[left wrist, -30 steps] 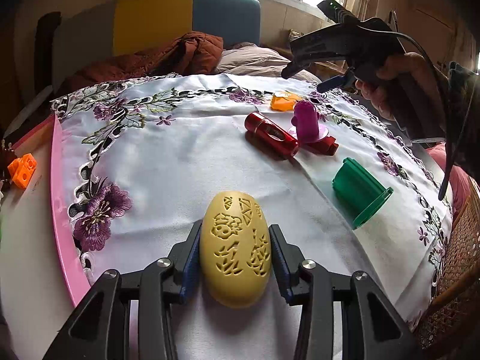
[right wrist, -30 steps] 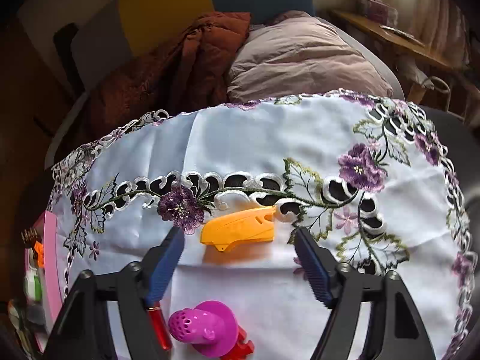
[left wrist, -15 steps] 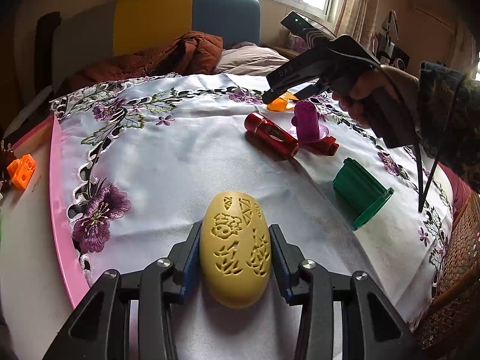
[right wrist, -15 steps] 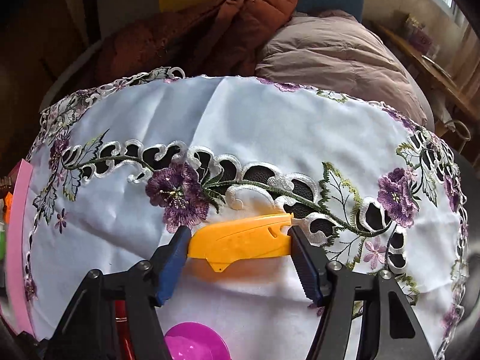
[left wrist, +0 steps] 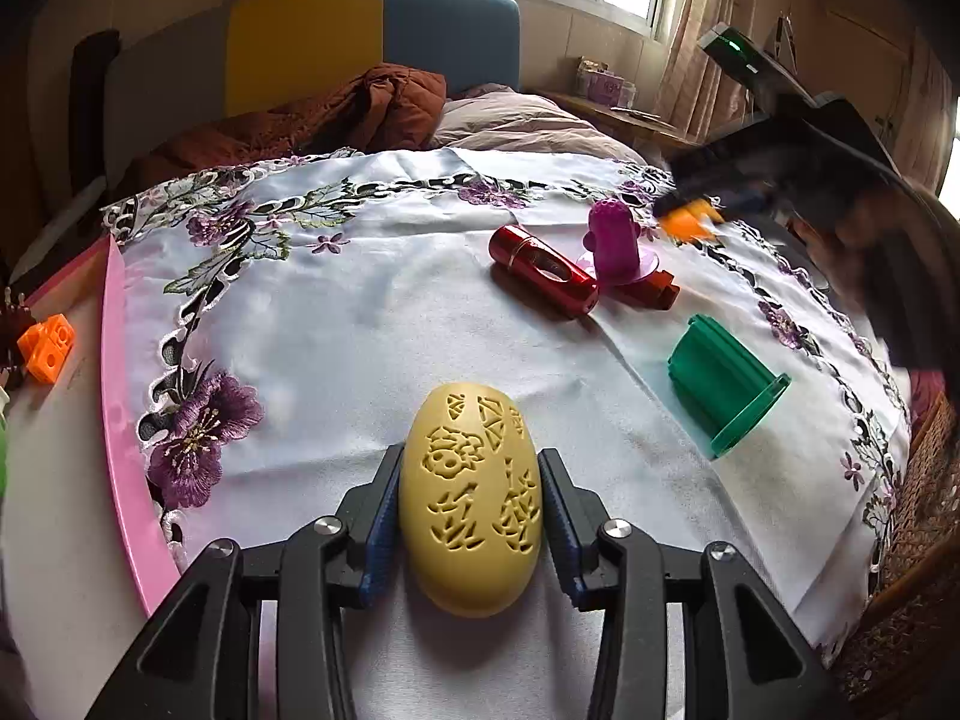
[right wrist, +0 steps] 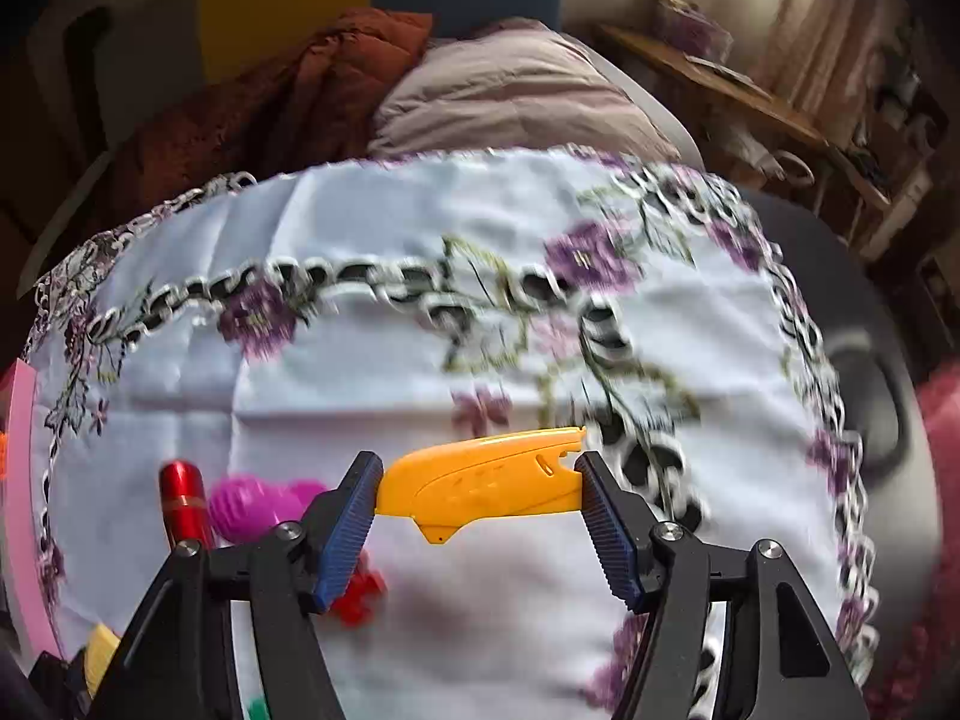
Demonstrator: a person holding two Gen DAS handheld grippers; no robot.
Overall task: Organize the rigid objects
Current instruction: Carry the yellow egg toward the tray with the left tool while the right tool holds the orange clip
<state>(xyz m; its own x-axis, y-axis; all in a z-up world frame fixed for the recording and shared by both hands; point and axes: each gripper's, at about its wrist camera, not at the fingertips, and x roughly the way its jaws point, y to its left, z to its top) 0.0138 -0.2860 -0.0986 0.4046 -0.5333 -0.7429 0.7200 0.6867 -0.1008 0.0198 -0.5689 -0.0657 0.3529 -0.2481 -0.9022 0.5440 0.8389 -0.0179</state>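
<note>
Holding the yellow egg-shaped piece (left wrist: pixel 471 498) in my left gripper (left wrist: pixel 471 519), both blue pads pressed against its sides, low over the embroidered tablecloth (left wrist: pixel 360 324). Taking that egg as landmark: a green cup (left wrist: pixel 723 387) lies on its side just beyond it to the right; farther beyond sit a red cylinder (left wrist: pixel 543 270) and a purple knobbed piece (left wrist: pixel 612 237), touching each other. An orange block (left wrist: pixel 47 348) lies well off to the egg's left, past the pink table edge (left wrist: pixel 123 420).

My right gripper (right wrist: pixel 480 501) is clamped end to end on the orange cutter-shaped piece (right wrist: pixel 486 480); its jaws have just been closing on it (background is motion-blurred). From the egg, that gripper is at the far right, beyond the purple piece.
</note>
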